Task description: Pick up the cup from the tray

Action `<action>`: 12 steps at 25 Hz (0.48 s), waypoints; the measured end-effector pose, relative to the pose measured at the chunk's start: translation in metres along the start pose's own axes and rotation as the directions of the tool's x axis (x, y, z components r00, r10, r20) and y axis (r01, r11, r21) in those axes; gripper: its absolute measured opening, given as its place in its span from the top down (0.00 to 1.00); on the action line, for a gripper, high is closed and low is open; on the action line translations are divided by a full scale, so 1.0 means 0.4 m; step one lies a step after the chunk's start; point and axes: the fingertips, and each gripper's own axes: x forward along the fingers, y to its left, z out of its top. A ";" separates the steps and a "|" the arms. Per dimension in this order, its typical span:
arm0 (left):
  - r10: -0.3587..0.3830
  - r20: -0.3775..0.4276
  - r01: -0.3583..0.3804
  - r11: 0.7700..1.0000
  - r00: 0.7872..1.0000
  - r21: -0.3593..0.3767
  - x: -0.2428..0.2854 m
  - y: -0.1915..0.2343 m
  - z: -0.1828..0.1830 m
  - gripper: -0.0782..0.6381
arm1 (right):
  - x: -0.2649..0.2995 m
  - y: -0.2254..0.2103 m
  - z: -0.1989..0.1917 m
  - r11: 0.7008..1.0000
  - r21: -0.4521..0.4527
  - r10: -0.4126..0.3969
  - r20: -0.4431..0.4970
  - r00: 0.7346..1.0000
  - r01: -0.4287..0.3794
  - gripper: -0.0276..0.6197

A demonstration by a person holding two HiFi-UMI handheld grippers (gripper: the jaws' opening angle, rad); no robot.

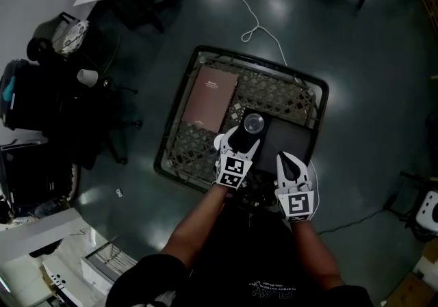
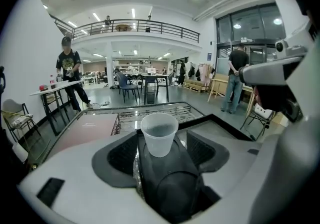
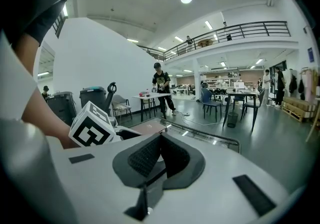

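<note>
Behind left claw (image 1: 237,141), hidden cup (image 2: 159,130) base

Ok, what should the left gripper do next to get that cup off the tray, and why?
Probably close the left gripper on the cup. The cup stands upright on the tray, between the gripper's open jaws, and the pads on either side are not pressing it, so nothing holds it for a lift yet.
</note>
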 end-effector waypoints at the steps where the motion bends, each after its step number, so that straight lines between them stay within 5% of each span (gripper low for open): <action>1: -0.011 -0.017 0.011 1.000 1.000 -0.002 0.011 0.000 -0.007 0.46 | 0.006 0.000 -0.005 1.000 0.002 -0.002 -0.006 1.000 0.002 0.94; 12: -0.089 -0.078 0.092 0.995 0.993 0.035 0.090 0.012 -0.017 0.43 | 0.037 -0.017 -0.010 1.000 0.011 -0.017 -0.031 0.999 0.017 0.94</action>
